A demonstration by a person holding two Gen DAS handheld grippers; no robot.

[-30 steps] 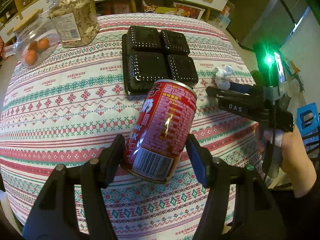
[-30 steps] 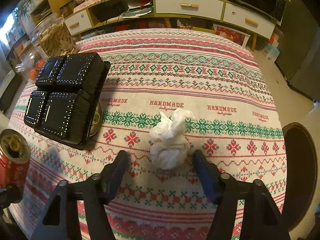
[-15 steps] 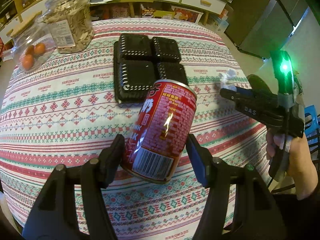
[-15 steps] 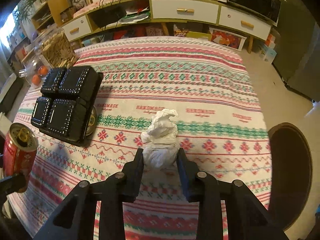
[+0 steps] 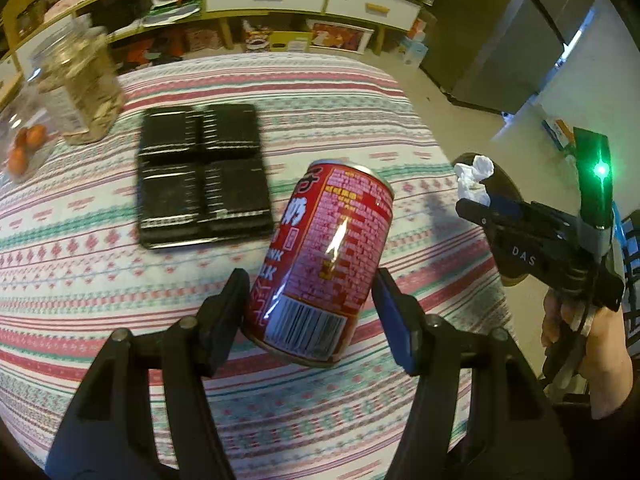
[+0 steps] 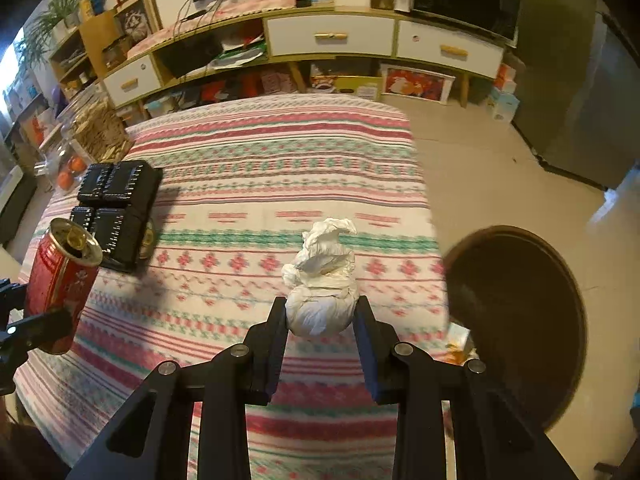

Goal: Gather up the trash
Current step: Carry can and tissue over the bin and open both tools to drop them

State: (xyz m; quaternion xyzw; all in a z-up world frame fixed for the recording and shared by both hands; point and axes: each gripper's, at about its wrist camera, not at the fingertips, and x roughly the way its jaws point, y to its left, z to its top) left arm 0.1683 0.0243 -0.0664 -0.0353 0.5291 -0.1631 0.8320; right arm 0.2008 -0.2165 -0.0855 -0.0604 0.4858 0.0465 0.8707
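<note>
Left gripper (image 5: 310, 312) gripping a tilted red can (image 5: 320, 264) above the patterned tablecloth (image 5: 80, 280), right gripper (image 6: 320, 324) pinching a crumpled white tissue wad (image 6: 322, 280) clear of the table, black tray (image 5: 200, 176) lying behind

I read "DAS" on the right gripper (image 5: 476, 200) body; the can (image 5: 320, 264) between my left tongs shows "NK", "LK".

Black tray (image 5: 200, 176) and jars (image 5: 80, 88) crowd the tablecloth's (image 6: 280, 152) left; its right lies open.
</note>
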